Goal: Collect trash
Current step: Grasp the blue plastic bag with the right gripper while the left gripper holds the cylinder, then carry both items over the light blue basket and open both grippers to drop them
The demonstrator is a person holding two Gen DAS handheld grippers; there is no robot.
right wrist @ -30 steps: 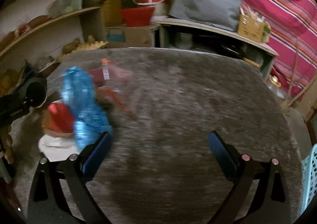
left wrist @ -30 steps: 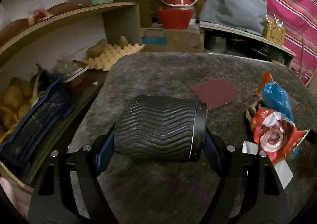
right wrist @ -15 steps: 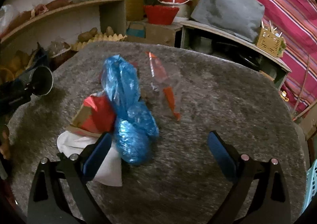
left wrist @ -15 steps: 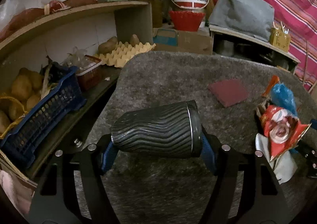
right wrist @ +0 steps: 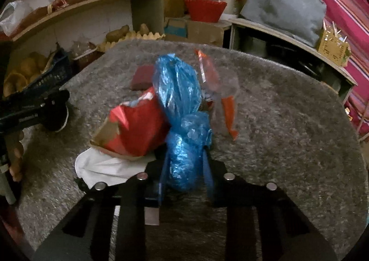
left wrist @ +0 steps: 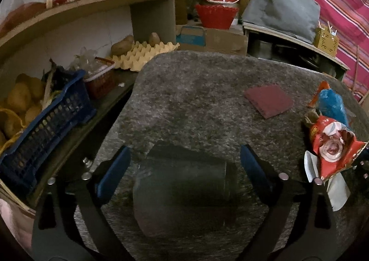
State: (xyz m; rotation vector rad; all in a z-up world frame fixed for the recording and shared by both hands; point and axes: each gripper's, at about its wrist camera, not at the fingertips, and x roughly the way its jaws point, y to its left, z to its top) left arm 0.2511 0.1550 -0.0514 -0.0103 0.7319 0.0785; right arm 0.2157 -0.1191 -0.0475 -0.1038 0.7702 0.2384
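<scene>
Our right claw (right wrist: 184, 175) is closing, its blue pads pressing both sides of a crumpled blue plastic bag (right wrist: 180, 104) at the centre of the grey felt-covered desk (right wrist: 288, 134). At the bag's nine o'clock lies a torn red snack packet (right wrist: 136, 131) on white paper (right wrist: 101, 166); at its two o'clock, a clear wrapper with orange ends (right wrist: 219, 90). Our left claw (left wrist: 184, 164) is opening, its pads clear of the dark ribbed cup (left wrist: 182, 191) blurred between them. A maroon cloth (left wrist: 268, 100) lies at the cup's one o'clock.
</scene>
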